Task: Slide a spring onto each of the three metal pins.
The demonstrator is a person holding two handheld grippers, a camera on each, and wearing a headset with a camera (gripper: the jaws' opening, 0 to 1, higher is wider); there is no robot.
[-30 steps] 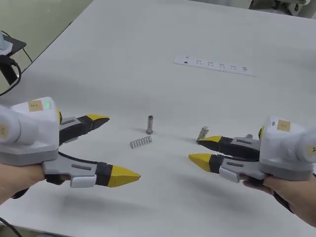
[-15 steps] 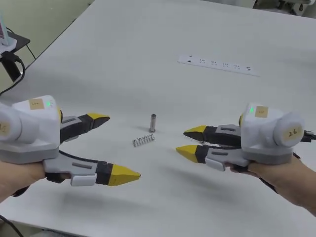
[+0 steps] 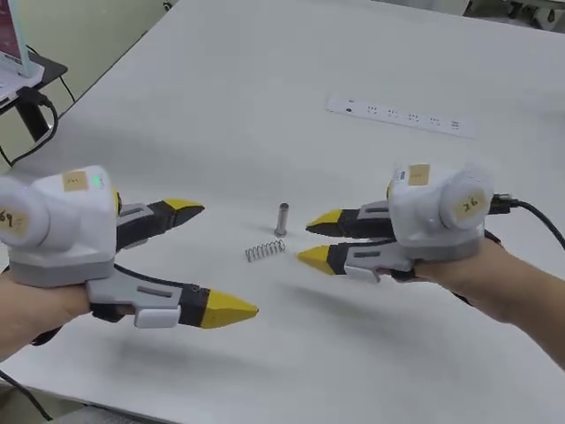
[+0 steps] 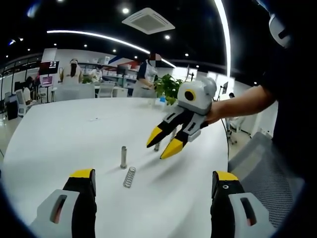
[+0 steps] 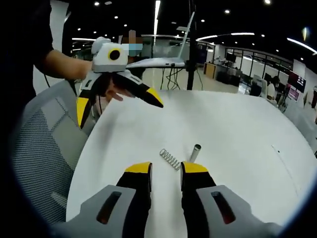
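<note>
White table (image 3: 265, 79) | spring (image 3: 265, 251) beside pin (image 3: 282, 218) | left tongs (image 3: 225, 259) wide | right tongs (image 3: 305, 243) narrow, near spring

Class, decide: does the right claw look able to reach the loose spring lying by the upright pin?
Probably yes. The right claw points at the spring with bare table between, jaws slightly apart; the pin stands just beside the path.

L tongs (image 3: 216, 258) spread wide, R tongs (image 3: 309, 241) w/ narrow gap.
</note>
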